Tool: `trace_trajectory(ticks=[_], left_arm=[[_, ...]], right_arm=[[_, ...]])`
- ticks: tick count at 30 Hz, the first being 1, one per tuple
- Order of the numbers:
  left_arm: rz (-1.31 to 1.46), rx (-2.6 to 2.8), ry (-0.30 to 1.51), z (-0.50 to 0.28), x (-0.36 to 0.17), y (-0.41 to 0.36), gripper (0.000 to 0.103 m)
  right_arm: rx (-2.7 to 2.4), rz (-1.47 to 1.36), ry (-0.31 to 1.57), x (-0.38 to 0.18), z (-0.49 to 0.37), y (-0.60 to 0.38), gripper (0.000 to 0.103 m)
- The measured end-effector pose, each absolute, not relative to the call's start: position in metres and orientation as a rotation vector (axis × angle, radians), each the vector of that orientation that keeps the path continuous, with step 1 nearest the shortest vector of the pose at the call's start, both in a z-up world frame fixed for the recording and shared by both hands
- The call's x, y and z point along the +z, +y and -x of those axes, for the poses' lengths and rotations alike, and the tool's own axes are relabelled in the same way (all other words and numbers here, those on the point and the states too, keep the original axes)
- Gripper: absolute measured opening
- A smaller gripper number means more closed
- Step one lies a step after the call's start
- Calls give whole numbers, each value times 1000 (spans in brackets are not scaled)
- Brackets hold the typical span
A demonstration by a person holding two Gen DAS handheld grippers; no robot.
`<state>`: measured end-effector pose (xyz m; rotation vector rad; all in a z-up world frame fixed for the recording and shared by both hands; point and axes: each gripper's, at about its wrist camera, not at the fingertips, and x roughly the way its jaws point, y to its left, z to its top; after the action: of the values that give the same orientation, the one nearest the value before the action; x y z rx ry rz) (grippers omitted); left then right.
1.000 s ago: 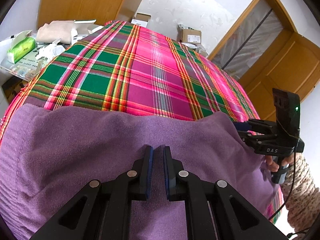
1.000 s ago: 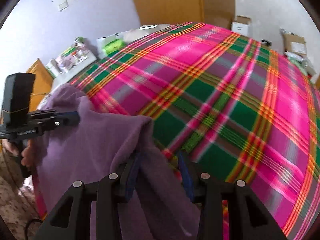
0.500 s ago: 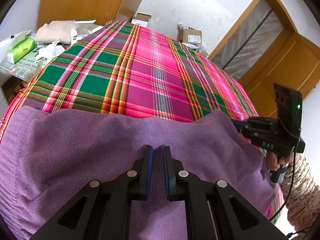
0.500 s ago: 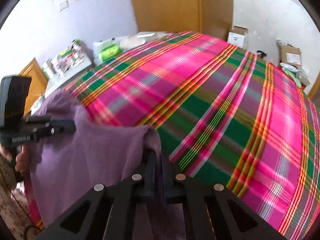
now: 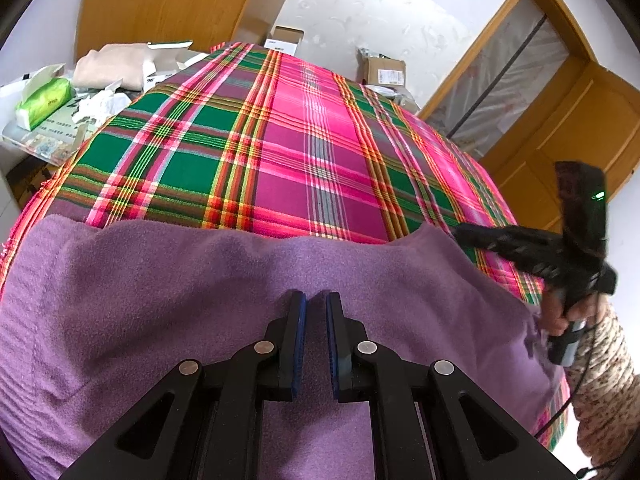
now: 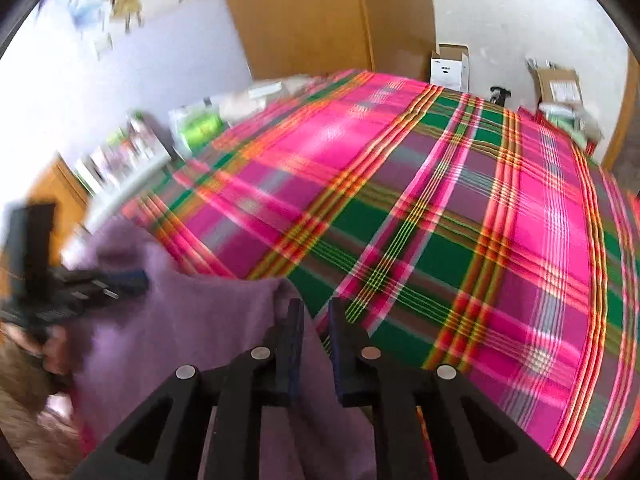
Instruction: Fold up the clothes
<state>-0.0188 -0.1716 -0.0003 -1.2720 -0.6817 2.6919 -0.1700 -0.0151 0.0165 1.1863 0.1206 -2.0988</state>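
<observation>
Right at the tips of the left gripper (image 5: pixel 316 304), its blue-padded fingers (image 5: pixel 299 332) stand a narrow slot apart with the fuzzy purple fleece garment (image 5: pixel 180 300) beneath and between them; whether they pinch a fold of it, I cannot tell. Over on the right gripper (image 6: pixel 316 312), same story: fingers nearly together at the garment's corner, fabric bunched against the left finger, plaid showing through the gap, grip unclear in the motion blur. Just beyond both sets of fingers the purple edge runs in a wavy line across the near side of the bed. Past that edge, the pink, green and orange plaid bedspread (image 5: pixel 312 152) stretches away bare. Judging by this, folding has hardly begun: the garment lies spread wide, no crisp fold showing, every fold left to make. Farthest off, cardboard boxes (image 5: pixel 384 72) sit by the wall.
</observation>
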Motion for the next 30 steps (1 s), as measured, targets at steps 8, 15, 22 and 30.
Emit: trace_trajectory(ticks=[8, 15, 22, 30], left_arm=[[1263, 2693, -697, 18, -2, -172, 10], [1262, 2693, -694, 18, -1, -173, 10], [1251, 2687, -706, 19, -2, -175, 10], [1253, 2693, -700, 19, -2, -174, 10]], right_arm=[[-1943, -1258, -13, 13, 160, 2, 14], [-1871, -1329, -13, -13, 166, -22, 7], [-2018, -1252, 96, 1, 177, -32, 2], [-2009, -1317, 112, -12, 183, -35, 9]])
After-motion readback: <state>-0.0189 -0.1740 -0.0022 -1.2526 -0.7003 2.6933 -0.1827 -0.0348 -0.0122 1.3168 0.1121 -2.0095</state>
